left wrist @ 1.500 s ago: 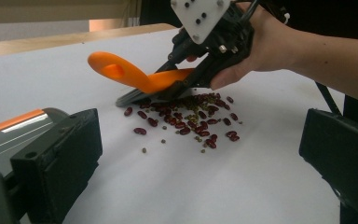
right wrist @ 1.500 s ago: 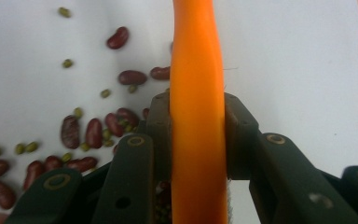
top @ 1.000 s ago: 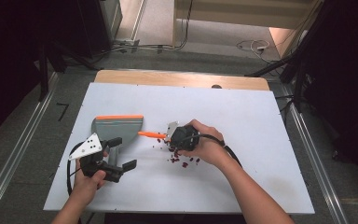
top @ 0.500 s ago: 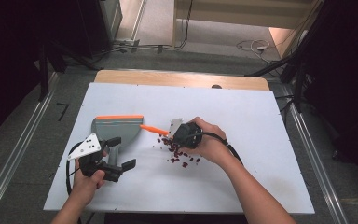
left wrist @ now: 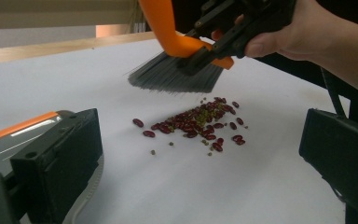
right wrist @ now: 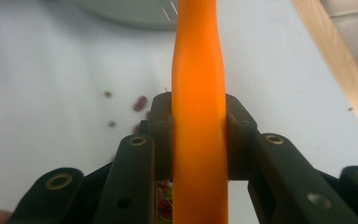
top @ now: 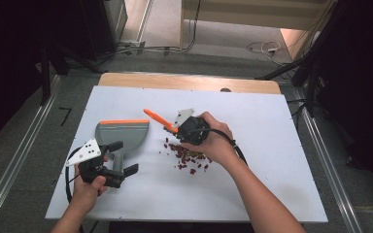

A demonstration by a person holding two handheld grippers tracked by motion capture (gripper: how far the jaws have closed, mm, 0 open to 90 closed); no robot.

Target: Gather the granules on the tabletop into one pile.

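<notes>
A pile of red beans with some small green ones [top: 188, 156] lies mid-table, also seen ahead in the left gripper view [left wrist: 196, 126]. My right gripper [top: 177, 130] is shut on the orange handle [right wrist: 199, 70] of a small brush. Its grey bristles [left wrist: 175, 77] hang just above the far edge of the pile. A grey dustpan [top: 124, 133] with an orange lip lies flat to the left of the beans. My left gripper [top: 121, 158] stands open at the dustpan's handle, one jaw over it [left wrist: 56, 158], nothing held between the jaws.
The white tabletop [top: 272, 160] has bare room to the right and front of the beans. A wooden strip [top: 189, 82] runs along its far edge. Cables trail from both grippers.
My right gripper has lifted the brush and drawn it away from me, its handle tipping up. More of the bean pile shows. Left gripper and dustpan have stayed put.
</notes>
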